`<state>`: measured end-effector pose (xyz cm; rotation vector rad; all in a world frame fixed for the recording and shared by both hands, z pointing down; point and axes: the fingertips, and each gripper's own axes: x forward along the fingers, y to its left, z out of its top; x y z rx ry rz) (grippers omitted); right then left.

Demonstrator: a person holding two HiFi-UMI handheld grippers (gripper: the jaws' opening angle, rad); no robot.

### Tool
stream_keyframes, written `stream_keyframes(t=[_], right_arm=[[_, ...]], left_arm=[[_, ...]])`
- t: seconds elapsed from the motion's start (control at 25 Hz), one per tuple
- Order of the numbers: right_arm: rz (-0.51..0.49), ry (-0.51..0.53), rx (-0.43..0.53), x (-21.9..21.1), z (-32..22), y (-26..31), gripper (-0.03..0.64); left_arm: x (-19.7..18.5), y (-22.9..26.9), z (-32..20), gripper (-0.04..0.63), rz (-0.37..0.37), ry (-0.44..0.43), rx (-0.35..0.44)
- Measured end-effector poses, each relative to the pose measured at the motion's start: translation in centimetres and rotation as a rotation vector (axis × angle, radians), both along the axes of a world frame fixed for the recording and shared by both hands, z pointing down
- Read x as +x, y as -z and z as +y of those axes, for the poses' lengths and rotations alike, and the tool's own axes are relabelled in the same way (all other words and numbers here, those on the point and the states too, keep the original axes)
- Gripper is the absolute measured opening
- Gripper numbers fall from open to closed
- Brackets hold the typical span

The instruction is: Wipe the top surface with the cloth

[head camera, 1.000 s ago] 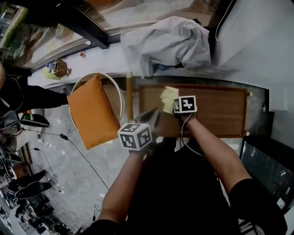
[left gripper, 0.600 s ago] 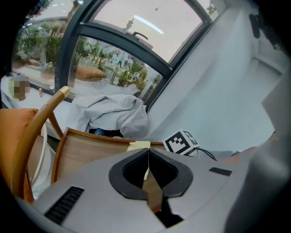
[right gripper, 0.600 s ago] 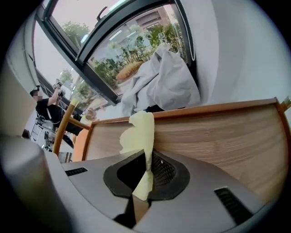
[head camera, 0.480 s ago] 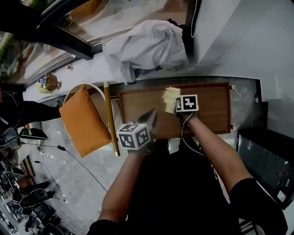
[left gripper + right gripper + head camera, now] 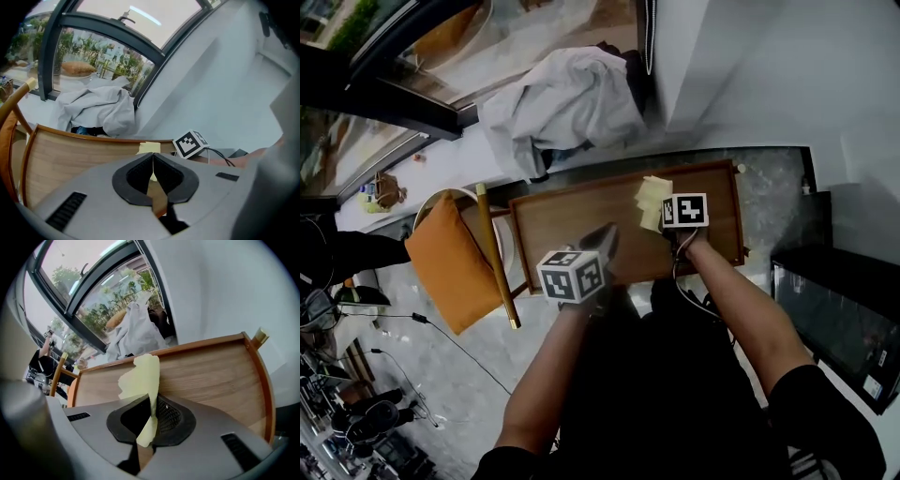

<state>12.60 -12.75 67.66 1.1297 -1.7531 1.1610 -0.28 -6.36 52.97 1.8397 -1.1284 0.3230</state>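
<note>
Over the wooden table [image 5: 572, 225] by the window [image 5: 553, 33], right gripper [image 5: 152, 413] pinches yellow cloth [image 5: 140, 376].

Camera layout: one overhead, two low along the jaws.
Head view: high, steeply down onto the whole table [image 5: 572, 225], with floor around it. Left gripper view: low at the table's near edge, facing across it toward the window [image 5: 93, 51]. Right gripper view: close over the tabletop, facing the same way, slightly rolled. All three share the table, the cloth [image 5: 652, 199] and the sheet heap [image 5: 562, 103] beyond.
</note>
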Motion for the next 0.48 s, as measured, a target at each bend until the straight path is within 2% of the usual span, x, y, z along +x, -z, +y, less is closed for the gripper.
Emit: stream_keyframes(t=[0.48], right_arm=[[0.060, -0.094, 0.027, 10.1, -1.4, 0.7, 0.034]], left_arm=[[6.2, -1.7, -1.2, 0.012, 0.007, -0.069, -0.030]])
